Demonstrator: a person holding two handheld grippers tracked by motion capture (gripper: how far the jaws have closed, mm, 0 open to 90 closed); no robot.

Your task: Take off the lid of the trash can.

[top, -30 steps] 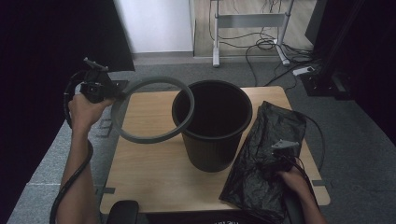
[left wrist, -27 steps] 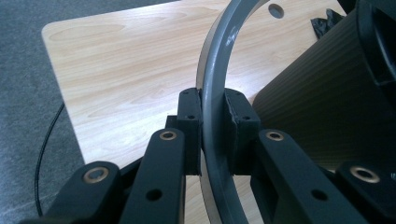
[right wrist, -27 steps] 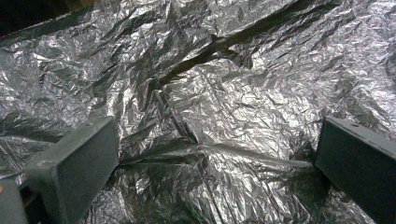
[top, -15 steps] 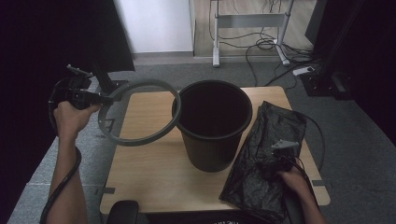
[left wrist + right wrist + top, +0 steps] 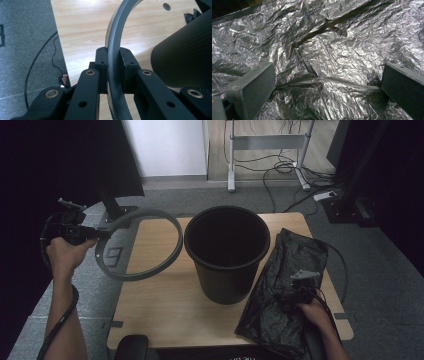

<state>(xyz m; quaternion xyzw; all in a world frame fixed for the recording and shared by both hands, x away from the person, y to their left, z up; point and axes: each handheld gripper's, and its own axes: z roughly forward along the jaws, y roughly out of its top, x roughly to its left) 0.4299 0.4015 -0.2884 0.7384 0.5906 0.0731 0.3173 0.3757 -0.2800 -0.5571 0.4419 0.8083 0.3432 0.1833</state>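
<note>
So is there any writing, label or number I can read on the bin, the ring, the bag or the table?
None: the bin, ring, bag and table carry no readable text.
A dark mark on the carpet left of the table is too blurred to read.

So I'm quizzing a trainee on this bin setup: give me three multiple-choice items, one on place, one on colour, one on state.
1. Where is the black bag? A left of the bin B right of the bin C inside it
2. What colour is the ring? A grey B red C white
3. The left gripper is: A open, empty B shut on the ring C lying on the table

B: the bag lies on the table right of the bin.
A: the ring's band is grey.
B: the jaws clamp the ring's band.
</note>
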